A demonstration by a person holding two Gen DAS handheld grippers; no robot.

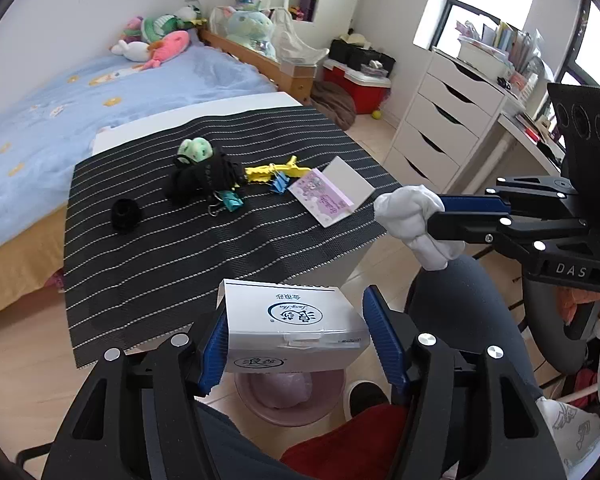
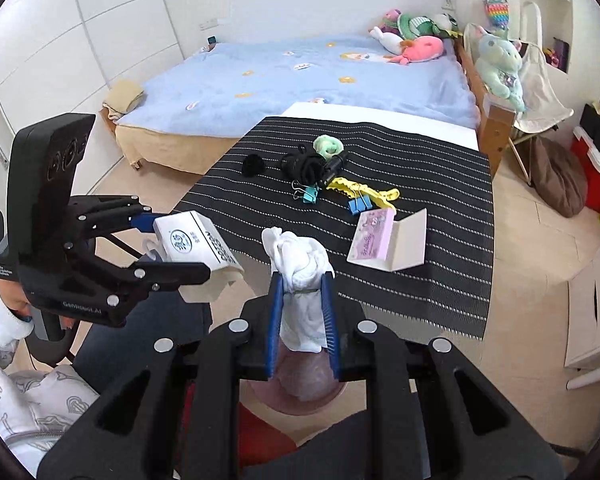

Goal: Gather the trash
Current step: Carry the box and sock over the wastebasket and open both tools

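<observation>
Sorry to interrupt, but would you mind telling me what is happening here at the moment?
A seated person is collecting trash with two handheld grippers. The left gripper holds a white box, though only one jaw visibly touches it. The right gripper is shut on a crumpled white tissue. Both hang above a pink bin on the floor. Clips and a small card remain on the striped table.

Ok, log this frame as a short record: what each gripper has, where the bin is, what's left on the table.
left hand-held gripper: holds white box, right pad apart from it
right hand-held gripper: shut on white cloth wad
bin: pink basin on floor, below both grippers
on striped mat: clips, yellow clip, open pink box, black items
</observation>
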